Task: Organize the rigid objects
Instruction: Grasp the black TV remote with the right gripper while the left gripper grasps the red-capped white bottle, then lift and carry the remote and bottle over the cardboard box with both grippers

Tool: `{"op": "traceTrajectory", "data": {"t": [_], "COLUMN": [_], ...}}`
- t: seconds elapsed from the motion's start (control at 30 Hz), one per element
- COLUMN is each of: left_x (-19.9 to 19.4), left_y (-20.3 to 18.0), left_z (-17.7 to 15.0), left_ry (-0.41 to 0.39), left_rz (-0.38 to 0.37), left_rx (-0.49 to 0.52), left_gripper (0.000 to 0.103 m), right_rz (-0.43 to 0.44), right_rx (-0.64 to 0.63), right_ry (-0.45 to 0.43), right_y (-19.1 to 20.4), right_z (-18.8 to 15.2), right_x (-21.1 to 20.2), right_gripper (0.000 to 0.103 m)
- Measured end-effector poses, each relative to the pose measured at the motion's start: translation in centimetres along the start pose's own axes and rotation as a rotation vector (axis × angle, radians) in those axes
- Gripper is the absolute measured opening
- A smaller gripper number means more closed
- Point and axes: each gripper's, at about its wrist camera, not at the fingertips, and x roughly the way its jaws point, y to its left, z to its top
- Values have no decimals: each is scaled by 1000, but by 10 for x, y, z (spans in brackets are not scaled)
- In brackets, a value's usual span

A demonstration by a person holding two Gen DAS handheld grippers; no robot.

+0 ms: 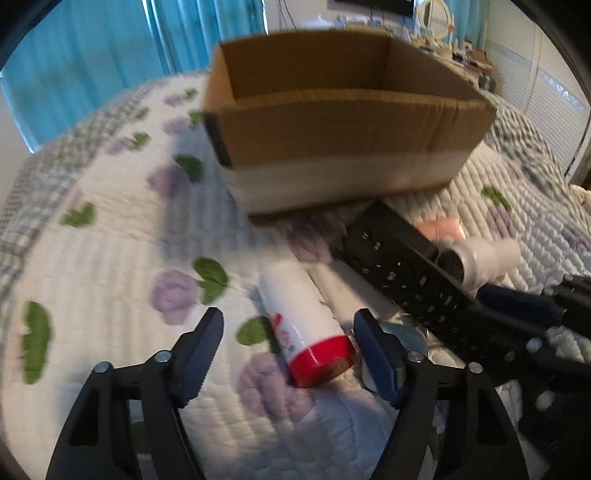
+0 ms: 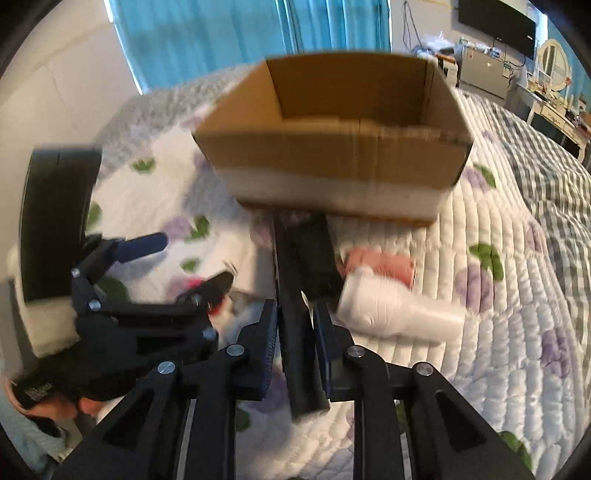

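Observation:
An open cardboard box (image 1: 343, 122) (image 2: 332, 147) stands on the quilted bed. In the left wrist view a white bottle with a red cap (image 1: 303, 325) lies on the quilt between the fingers of my open left gripper (image 1: 288, 332), untouched. My right gripper (image 2: 295, 317) is shut on a long black remote control (image 2: 303, 295) (image 1: 402, 269) near its close end; the remote points toward the box. A white plastic bottle (image 2: 391, 306) (image 1: 480, 258) and a pink object (image 2: 380, 266) (image 1: 439, 227) lie just right of the remote.
The floral quilt (image 1: 110, 240) (image 2: 517, 295) covers the bed. Blue curtains (image 1: 92, 44) hang behind. A TV (image 2: 495, 22) and a cluttered dresser (image 2: 554, 103) stand at the far right. A flat white item (image 1: 354, 291) lies beside the red-capped bottle.

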Motion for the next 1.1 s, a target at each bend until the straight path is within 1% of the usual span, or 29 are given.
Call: {"op": "traceTrajectory", "data": {"t": [0.03,0.13,0.23,0.3,0.33,0.37,0.5,0.57,0.7,0.73,0.87,0.93,1.0,1.03,1.07,1.1], "left_x": [3,8,12,9,7,4,-5,-11,-33,-37,-45,-41,-34,-30,-28,-21], "left_y": [0,-3,-3,-3,-3,-1,2,4,0,2,6,2,2,3,3,3], "left_z": [0,3,5,3,1,1,-4,-6,-6,-3,-2,-7,-10,-12,-14,-15], "left_ry": [0,-3,13,13,11,13,12,7,-42,-54,-54,-32,-2,4,10,41], "left_rz": [-10,-30,-80,-83,-81,-87,-110,-113,-104,-97,-120,-105,-110,-119,-123,-119], "left_rx": [-3,0,15,29,37,39,61,55,75,82,85,114,109,94,92,93], "left_gripper": [73,72,59,56,49,46,41,38,35,32,31,31,31,35,45,51], "right_rz": [-1,11,19,13,12,11,-8,-23,-60,-65,-85,-95,-101,-105,-105,-104], "right_rx": [-2,18,21,17,17,20,9,-3,-23,-27,-42,-56,-64,-66,-65,-63], "right_ry": [26,35,38,37,36,32,-3,-23,-56,-66,-92,-96,-88,-88,-83,-78], "right_y": [0,-2,-3,-3,-3,-3,1,5,12,14,20,24,28,29,30,30], "right_z": [-2,-4,-2,-3,-3,-3,-3,-3,-1,-1,1,2,2,1,0,-1], "right_x": [7,14,16,16,16,15,7,-1,-16,-22,-36,-43,-43,-43,-42,-41], "right_gripper": [18,18,18,18,18,18,16,15,15,14,13,12,4,0,0,0]}}
